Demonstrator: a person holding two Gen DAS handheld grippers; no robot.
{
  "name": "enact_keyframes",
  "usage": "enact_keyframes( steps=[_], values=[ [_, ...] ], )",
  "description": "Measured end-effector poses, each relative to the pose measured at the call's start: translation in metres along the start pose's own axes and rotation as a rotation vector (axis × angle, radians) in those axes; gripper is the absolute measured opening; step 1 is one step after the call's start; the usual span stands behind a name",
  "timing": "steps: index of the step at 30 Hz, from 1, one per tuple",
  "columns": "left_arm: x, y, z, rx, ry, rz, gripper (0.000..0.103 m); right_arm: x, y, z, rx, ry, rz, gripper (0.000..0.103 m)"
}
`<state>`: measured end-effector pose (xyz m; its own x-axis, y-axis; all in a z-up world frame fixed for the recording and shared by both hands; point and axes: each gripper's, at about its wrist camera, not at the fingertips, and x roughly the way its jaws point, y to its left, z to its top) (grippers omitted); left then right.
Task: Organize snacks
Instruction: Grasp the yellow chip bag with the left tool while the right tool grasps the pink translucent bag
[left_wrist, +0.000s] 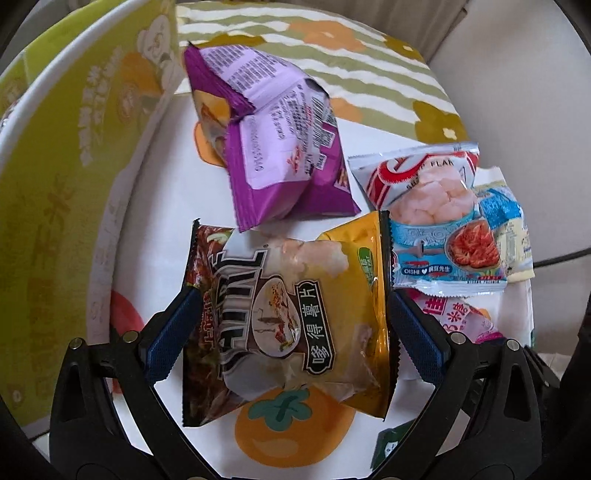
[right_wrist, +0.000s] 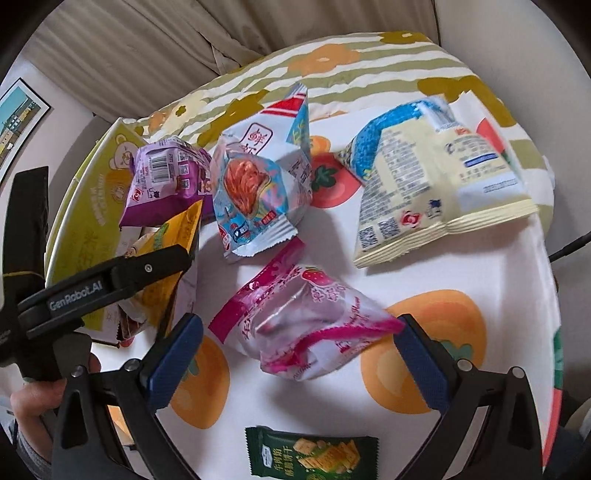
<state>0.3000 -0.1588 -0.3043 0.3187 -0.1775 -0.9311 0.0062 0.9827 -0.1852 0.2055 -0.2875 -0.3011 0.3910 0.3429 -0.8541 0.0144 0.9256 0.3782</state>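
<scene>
While moving the yellow chip bag (left_wrist: 280, 314), squeeze softly, to spare the chips inside. Looks pinched from both sides by the left gripper (left_wrist: 293, 295), one blue pad (left_wrist: 173, 332) on each crimped edge, low in the middle of the left wrist view. Seems lifted and tilted in the right wrist view, over at the left side, close to the wall of the green-yellow box (left_wrist: 74, 184). Hard to be fully sure of the squeeze, but looks like a real hold.

Probably the next job: carry to the box on the left side of the frame and set down inside. Lift high enough to clear the white rim. Turn the bag flat before letting go. Lay down low, no dropping. Mind the purple bag (left_wrist: 280, 147) just above in the frame, right beside the box wall, easy to bump.

As for the right gripper (right_wrist: 299, 321): spread wide, holding nothing. Pink strawberry bag (right_wrist: 295, 314) lying between the two fingers, the pink end touching the right-hand one, the other one a little apart. Push in a bit more before closing, to catch the fat middle and not just the thin end. Close slowly, since puffy and slippery by the look of it.

More snacks waiting on the fruit tablecloth (right_wrist: 461, 288): blue and white shrimp bag (right_wrist: 255, 192) in the upper middle, pale yellow bag (right_wrist: 436, 184) at the upper right, green cracker pack (right_wrist: 310, 454) at the bottom edge.
</scene>
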Motion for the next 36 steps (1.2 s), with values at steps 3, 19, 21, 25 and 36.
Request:
enact_keyframes(
  steps=[3, 19, 21, 25, 36],
  values=[
    [0.000, -0.001, -0.001, 0.028, -0.001, -0.008, 0.091, 0.002, 0.003, 0.002, -0.007, 0.003, -0.001, 0.103],
    [-0.016, 0.007, -0.011, 0.038, 0.008, -0.029, 0.073, 0.021, 0.004, 0.002, -0.016, 0.011, -0.029, 0.102],
    [-0.017, 0.006, -0.014, 0.047, 0.010, -0.023, 0.073, 0.023, 0.007, 0.002, -0.028, 0.014, -0.029, 0.097],
    [-0.020, 0.005, -0.020, 0.055, 0.007, -0.017, 0.073, 0.029, 0.012, -0.002, -0.061, 0.028, -0.045, 0.065],
    [-0.048, -0.003, -0.037, 0.069, -0.041, -0.019, 0.072, 0.004, 0.013, -0.023, -0.072, -0.013, -0.044, 0.046]
  ],
)
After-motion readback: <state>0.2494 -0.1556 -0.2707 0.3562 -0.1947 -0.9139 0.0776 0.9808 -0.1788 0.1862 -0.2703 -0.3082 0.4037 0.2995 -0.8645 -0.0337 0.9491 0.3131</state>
